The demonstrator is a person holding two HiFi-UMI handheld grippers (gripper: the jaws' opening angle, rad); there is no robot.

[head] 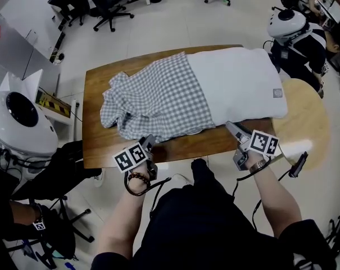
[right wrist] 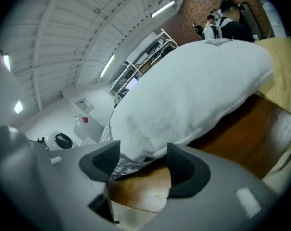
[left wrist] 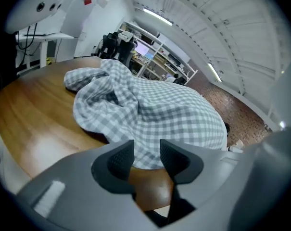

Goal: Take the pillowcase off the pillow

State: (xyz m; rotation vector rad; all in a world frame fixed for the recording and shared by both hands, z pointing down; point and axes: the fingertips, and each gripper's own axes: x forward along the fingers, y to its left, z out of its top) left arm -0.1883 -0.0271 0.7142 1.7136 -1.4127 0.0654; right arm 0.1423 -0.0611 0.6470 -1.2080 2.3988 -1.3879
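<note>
From where I stood, the pillow lay flat on the wooden counter, its long axis running side to side in front of the person. Its bare white end pointed to their right, with a small label showing near that end. The checked pillowcase covered only the left part of it. Its open mouth faced right at about the pillow's middle, and the slack cloth was bunched in loose folds toward the left end, so the case looked roughly half drawn off, along the pillow's length. The two hands were split between the two halves of the job. The left gripper sat at the near edge of the counter, just short of the checked hem. Its jaws were parted only narrowly with nothing between the pads, a gap that I judged suited to pinching thin cloth. The right gripper was at the near edge beside the bare pillow, close to where the case's mouth ended. Its jaws stood wider and were likewise empty, which I took as fitted to the thicker stuffed edge. Both pointed across the counter and slightly downward at the near long side. That looked a sensible place to hold the pillow back with one and draw the case leftward with the other.
</note>
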